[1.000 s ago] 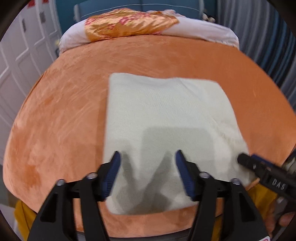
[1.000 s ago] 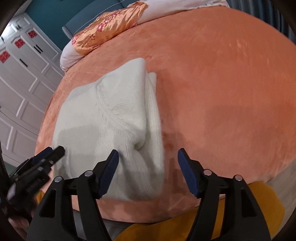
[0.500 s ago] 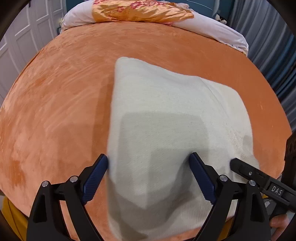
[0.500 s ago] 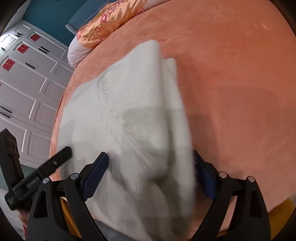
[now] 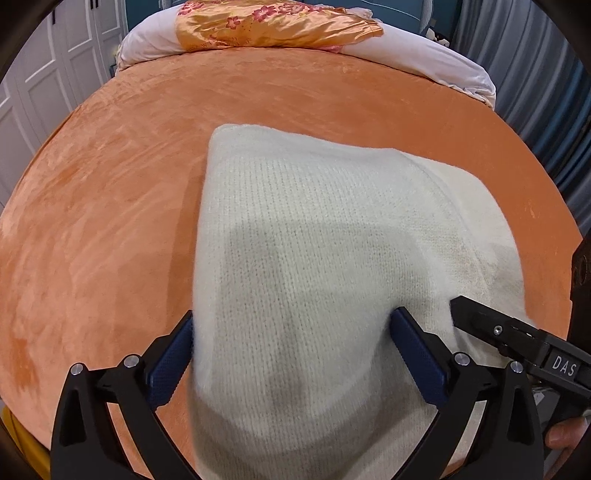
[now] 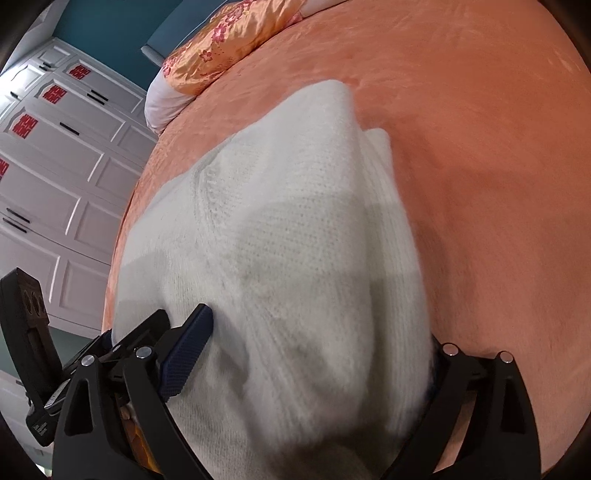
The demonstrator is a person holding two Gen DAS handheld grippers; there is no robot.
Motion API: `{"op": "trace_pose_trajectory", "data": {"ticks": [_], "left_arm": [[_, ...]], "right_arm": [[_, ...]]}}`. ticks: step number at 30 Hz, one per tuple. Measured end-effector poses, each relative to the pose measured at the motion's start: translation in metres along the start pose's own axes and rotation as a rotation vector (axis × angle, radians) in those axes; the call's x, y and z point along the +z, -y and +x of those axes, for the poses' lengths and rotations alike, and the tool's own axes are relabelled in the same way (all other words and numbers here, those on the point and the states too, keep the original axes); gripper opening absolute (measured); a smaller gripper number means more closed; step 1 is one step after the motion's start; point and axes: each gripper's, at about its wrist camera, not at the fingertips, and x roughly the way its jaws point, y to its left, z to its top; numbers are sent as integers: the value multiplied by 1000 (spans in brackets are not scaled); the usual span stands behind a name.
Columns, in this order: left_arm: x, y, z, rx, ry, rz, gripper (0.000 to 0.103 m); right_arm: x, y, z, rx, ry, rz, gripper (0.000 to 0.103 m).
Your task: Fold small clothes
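Both jaws just widened, straddling white sweater [image 5: 314,277].

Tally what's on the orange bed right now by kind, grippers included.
Cream knitted garment: 1
Orange floral satin pillow: 1
White pillow or bolster under it: 1
Black two-finger grippers with blue pads, jaws just opened wide: 2 (left gripper, right gripper)
Total: 5

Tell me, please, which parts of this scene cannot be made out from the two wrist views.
- Cream knit garment, near edge: cut off by the frame bottom, left wrist view.
- Right claw, its right pad: covered by the knit, right wrist view.
- Knit near that claw: motion-blurred, so its folds are unclear.
- Which garment it is: not discernible.
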Motion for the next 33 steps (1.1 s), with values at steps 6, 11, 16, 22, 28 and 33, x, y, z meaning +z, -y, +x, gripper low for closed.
{"op": "trace_pose_trajectory", "data": {"ticks": [6,11,16,22,28,33], "left_arm": [[1,-4,9,-38,3,-15,98],[3,-8,13,-61,6,-18,98],[6,-12,9,-109,-28,-26,96],[2,-13,-26,-188,-49,16,62],[-53,-10,-61,-309,-140,70,57],[-81,-1,-65,-263,-124,123,73]], "right_arm": [[4,-2,5,3,13,-23,93],[6,-3,8,5,21,-25,93],[9,-2,4,48,21,32,64],[0,-7,-29,100,21,111,38],[-64,-3,-76,68,-7,139,38],[-113,23,-88,100,-37,249,39]]}}
